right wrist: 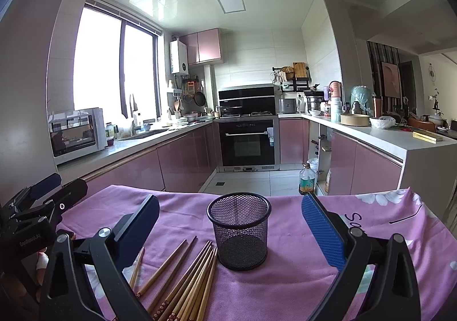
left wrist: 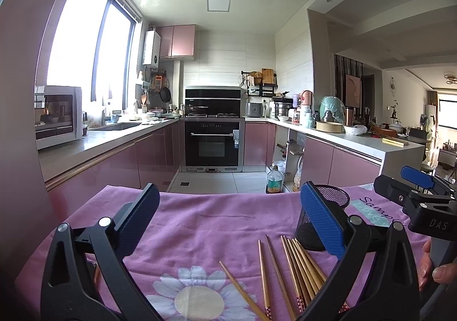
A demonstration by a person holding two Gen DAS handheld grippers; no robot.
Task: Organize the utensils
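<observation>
Hovering above the pink cloth [right wrist: 285,278], the right gripper [right wrist: 228,223] has its jaws spread wide with nothing between them. Straight ahead of it, centred in the gap, stands the black mesh cup [right wrist: 239,231], upright and with nothing visible inside. The chopsticks [right wrist: 188,281] lie loose on the cloth just to the near left of the cup, most of them bunched side by side, their plain tips nearly meeting the cup's base (whether any touches it cannot be told), and a few stray ones further left, one partly hidden behind the gripper's left finger.

The left gripper [left wrist: 228,223] is likewise released, jaws wide apart and holding nothing. From its camera the chopsticks [left wrist: 297,272] lie below and between the fingers, toward the right one, patterned ends nearest the camera. The cup [left wrist: 320,223] sits partly behind its right finger. Off to its right, a hand [left wrist: 441,269] grips the handle of the other gripper.
</observation>
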